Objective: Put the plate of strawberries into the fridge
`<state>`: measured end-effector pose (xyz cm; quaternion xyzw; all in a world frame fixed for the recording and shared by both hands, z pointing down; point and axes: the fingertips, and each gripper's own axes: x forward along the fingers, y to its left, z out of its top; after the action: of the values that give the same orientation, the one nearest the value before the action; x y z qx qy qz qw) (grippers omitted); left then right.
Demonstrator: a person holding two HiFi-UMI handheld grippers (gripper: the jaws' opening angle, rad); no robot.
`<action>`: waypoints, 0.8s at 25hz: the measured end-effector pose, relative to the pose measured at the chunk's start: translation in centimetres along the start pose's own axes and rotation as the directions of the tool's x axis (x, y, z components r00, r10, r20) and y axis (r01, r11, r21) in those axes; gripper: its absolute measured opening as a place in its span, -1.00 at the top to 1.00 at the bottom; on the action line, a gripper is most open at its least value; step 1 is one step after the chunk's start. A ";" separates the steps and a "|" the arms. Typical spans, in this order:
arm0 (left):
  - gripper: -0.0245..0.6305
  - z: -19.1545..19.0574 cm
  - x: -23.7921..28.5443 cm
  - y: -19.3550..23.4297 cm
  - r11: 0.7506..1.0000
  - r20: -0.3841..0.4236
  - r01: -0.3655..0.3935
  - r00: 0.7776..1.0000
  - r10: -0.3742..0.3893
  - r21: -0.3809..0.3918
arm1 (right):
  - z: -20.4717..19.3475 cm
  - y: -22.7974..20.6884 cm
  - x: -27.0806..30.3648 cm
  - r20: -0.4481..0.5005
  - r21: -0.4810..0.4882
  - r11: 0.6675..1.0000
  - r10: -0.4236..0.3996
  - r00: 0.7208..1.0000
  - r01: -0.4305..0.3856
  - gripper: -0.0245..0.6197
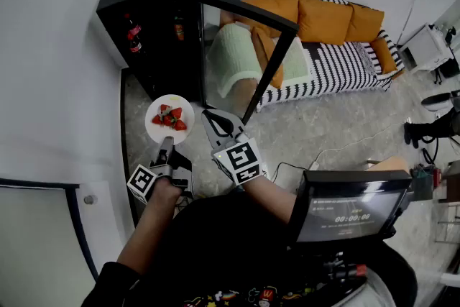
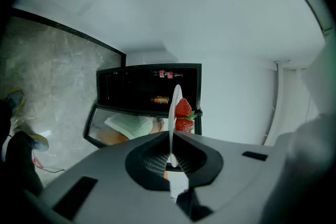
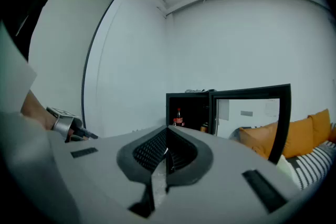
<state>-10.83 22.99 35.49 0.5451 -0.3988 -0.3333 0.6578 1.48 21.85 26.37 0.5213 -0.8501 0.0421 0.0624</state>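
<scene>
Reaching forward from the lower left of the head view, the person's left arm (in a dark sleeve) is stretched toward the fridge (image 1: 162, 47). Its hand (image 1: 164, 192) is wrapped around the left gripper (image 1: 167, 143), with the marker cube facing up. The jaws of this gripper are pressed on the near rim of the plate (image 1: 155, 133). In the left gripper view the plate (image 2: 176, 96) shows edge-on, as a thin white line clamped between the two jaws of the left gripper (image 2: 171, 135).

The right arm comes from the middle and is bent at the elbow. The right gripper (image 1: 214, 122) is just beside the plate's right rim, and I cannot tell if it touches it. In its own view the right gripper (image 3: 167, 129) has its jaws brought together, with nothing between them.

The plate is round and white, held about level, with a small heap of red strawberries (image 1: 169, 117) near its centre; two strawberries (image 2: 182, 109) with green leaves show on one side of it. It is in the air in front of the open black fridge, over the grey floor (image 1: 302, 133), not yet inside. The glass fridge door (image 1: 248, 47) is swung open to the right. A red-labelled bottle (image 1: 133, 32) stands inside.
</scene>
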 end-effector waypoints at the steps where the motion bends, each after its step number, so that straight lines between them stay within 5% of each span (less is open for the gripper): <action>1: 0.89 0.0 -0.1 0.1 1.000 -0.001 -0.003 1.000 0.003 -0.004 | 0.0 0.1 0.1 0.002 0.001 1.000 -0.002 1.000 0.002 0.91; 10: 0.88 0.3 0.2 2.3 1.000 0.012 -0.029 1.000 0.029 0.010 | -2.3 -0.3 0.6 -0.007 0.030 1.000 -0.001 1.000 0.001 0.91; 20: 0.88 -4.6 0.0 3.2 0.999 0.083 -0.042 0.996 0.041 0.006 | -2.8 -3.3 -2.3 0.013 -0.013 0.997 0.079 0.997 -0.079 0.91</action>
<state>-6.69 25.65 38.19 0.5251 -0.4383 -0.3404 0.6452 5.62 22.82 28.84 0.4870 -0.8707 0.0358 0.0581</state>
